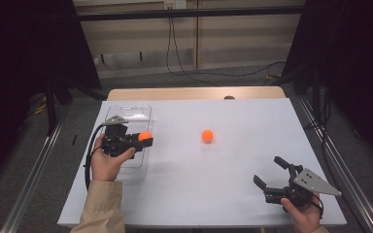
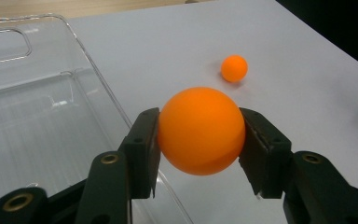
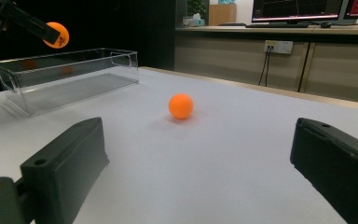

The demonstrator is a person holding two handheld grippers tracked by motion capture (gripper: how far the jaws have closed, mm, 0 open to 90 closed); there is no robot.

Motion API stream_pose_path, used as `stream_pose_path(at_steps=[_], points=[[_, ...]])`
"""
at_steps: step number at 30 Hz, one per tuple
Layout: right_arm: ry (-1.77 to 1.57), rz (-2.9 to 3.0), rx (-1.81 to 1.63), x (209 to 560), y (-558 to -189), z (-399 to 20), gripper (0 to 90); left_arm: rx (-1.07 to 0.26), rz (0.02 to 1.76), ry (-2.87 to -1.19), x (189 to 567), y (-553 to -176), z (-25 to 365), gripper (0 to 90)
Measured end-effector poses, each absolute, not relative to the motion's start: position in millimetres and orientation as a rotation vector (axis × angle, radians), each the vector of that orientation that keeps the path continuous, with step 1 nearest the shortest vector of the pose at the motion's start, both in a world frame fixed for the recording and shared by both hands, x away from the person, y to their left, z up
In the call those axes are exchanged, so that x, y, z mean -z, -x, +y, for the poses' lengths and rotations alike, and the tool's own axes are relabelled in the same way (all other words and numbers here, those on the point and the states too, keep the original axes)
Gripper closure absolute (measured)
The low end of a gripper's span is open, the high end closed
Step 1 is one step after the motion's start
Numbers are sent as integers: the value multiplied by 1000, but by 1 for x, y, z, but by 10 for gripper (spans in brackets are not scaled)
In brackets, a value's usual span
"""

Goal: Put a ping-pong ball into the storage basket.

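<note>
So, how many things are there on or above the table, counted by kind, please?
Orange balls: 2, the held ball and the loose ball
Clear bins: 1, the clear bin
Grippers: 2, the left gripper and the right gripper
Total: 5

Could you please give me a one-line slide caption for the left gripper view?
Left gripper clamps an orange ball beside a clear bin; second ball rests on the table.

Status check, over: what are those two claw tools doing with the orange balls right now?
Left gripper shut on an orange ball, over the clear bin's right edge. Right gripper open, low over the white table. Second ball loose mid-table. Nothing blocking.
</note>
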State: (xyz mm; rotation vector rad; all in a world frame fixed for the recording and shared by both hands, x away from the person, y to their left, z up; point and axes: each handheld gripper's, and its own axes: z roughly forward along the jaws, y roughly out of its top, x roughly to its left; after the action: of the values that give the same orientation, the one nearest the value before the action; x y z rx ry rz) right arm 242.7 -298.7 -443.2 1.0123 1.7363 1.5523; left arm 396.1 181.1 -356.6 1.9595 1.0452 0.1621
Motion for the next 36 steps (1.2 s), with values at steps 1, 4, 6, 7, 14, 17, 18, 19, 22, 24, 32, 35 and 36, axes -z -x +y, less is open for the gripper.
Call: stream_pose_path(at_steps=[1,4,6,7,14,17,18,19,22,24,32,35,36], points=[[-1013,1736,-1552,443,-243,-299,30,-162,1045,-1962,356,-396,182,513],[-1012,1736,-1552,443,-243,-299,30,-161,1047,-1958,356,-396,183,513],[-1012,1737,-1553,443,-243,-299,30,-166,1044,-1962,356,-397,184,513],[-1012,1736,-1553,443,-243,-299,30,-167,1047,-1958,356,-397,184,513],[-1012,1736,-1552,443,-243,-299,30,-180,1057,-1954,356,-397,186,513],[-1011,1736,-1553,443,-243,-299,30,-184,1064,-1952,357,-398,187,513],[-1010,1737,-1552,443,-243,-299,30,-184,1066,-1949,357,-398,188,513],[-1010,1737,-1552,443,-243,-299,30,-185,1068,-1947,357,-398,188,513],[-1010,1738,-1552,443,-242,-298,30,-192,1072,-1943,357,-398,189,513],[-1010,1737,-1552,443,-242,-298,30,-194,1074,-1942,357,-398,190,513],[-1011,1737,-1551,443,-242,-299,30,-207,1082,-1939,358,-399,192,513],[-1011,1738,-1552,443,-242,-299,30,-213,1085,-1943,358,-400,194,513],[-1011,1738,-1552,443,-242,-299,30,-216,1091,-1943,358,-400,194,513]])
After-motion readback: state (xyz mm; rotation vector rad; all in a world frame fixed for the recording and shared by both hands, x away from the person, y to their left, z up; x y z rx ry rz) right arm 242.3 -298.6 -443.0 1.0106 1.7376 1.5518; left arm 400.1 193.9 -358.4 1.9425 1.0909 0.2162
